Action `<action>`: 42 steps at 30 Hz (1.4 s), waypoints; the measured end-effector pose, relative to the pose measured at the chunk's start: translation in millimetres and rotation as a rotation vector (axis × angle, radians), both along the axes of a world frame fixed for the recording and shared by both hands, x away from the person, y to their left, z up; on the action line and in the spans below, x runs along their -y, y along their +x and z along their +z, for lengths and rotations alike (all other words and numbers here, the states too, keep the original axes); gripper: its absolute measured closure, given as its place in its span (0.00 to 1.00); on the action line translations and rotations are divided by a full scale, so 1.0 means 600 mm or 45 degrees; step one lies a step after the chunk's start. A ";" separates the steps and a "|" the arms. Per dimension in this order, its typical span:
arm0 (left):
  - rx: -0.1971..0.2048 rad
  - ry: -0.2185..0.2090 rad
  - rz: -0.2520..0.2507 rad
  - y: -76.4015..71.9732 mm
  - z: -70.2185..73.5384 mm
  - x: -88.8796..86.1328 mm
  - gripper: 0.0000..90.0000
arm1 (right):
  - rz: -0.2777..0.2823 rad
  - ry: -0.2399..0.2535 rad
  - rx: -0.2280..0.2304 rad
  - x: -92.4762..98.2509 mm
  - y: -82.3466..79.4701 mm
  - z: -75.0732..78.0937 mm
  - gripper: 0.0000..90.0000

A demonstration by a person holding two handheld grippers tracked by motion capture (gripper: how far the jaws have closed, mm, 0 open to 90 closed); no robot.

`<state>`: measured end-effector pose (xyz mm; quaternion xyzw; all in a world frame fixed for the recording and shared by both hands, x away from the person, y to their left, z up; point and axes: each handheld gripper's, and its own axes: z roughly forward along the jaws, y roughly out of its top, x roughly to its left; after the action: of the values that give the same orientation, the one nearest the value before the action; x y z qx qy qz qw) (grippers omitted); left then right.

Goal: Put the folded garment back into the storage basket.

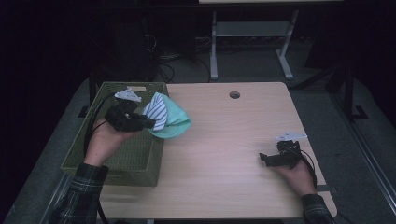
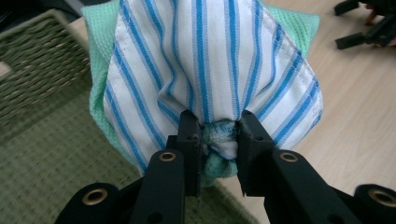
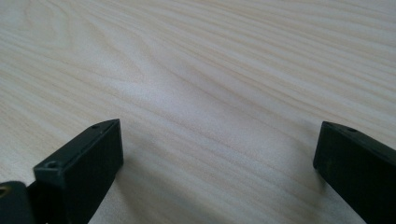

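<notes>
My left gripper (image 1: 148, 123) is shut on a bunched cloth (image 1: 166, 116), blue-and-white striped on one side and mint green on the other. It holds the cloth in the air over the right rim of a green woven basket (image 1: 121, 154) and the table's left part. In the left gripper view the jaws pinch a fold of the striped cloth (image 2: 210, 60) between them, with the basket (image 2: 42, 70) to the left below. My right gripper (image 1: 263, 159) rests low over the wooden table (image 1: 233, 140) at the right, open. In the right gripper view its fingers (image 3: 84, 168) stand wide apart over bare wood.
The basket sits at the table's left edge, partly overhanging it. A round cable hole (image 1: 234, 94) is near the table's far edge. Beyond the table are a white desk frame (image 1: 252, 32), cables and dark floor.
</notes>
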<state>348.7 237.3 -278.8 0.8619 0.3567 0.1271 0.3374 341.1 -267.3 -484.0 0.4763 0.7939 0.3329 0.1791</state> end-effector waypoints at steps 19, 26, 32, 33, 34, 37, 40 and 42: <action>-0.041 -0.011 0.236 0.003 -0.033 -0.100 0.82 | -0.002 0.001 -0.002 0.000 -0.001 0.000 0.01; -0.073 -0.009 0.310 0.004 -0.057 -0.135 0.82 | -0.002 0.001 -0.002 0.000 -0.002 0.000 0.01; -0.090 0.008 0.363 0.006 -0.078 -0.155 0.82 | -0.001 0.000 -0.002 0.000 -0.002 0.000 0.01; -0.096 0.012 0.369 0.007 -0.082 -0.157 0.82 | -0.002 0.000 -0.002 0.000 -0.002 0.000 0.01; -0.099 0.016 0.377 0.008 -0.086 -0.158 0.82 | -0.002 0.000 -0.002 0.000 -0.002 0.000 0.01; -0.110 0.023 0.388 0.012 -0.098 -0.162 0.82 | -0.001 0.000 -0.002 0.000 -0.002 0.000 0.01; -0.123 0.027 0.399 0.015 -0.111 -0.162 0.82 | -0.002 0.001 -0.002 0.000 -0.002 0.000 0.01; -0.126 0.037 0.400 0.017 -0.119 -0.163 0.82 | -0.001 0.001 -0.002 0.000 -0.002 0.000 0.01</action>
<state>359.2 335.0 -350.3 0.8055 0.5014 0.1408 0.2829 340.0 -267.1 -483.9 0.4770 0.7937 0.3326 0.1785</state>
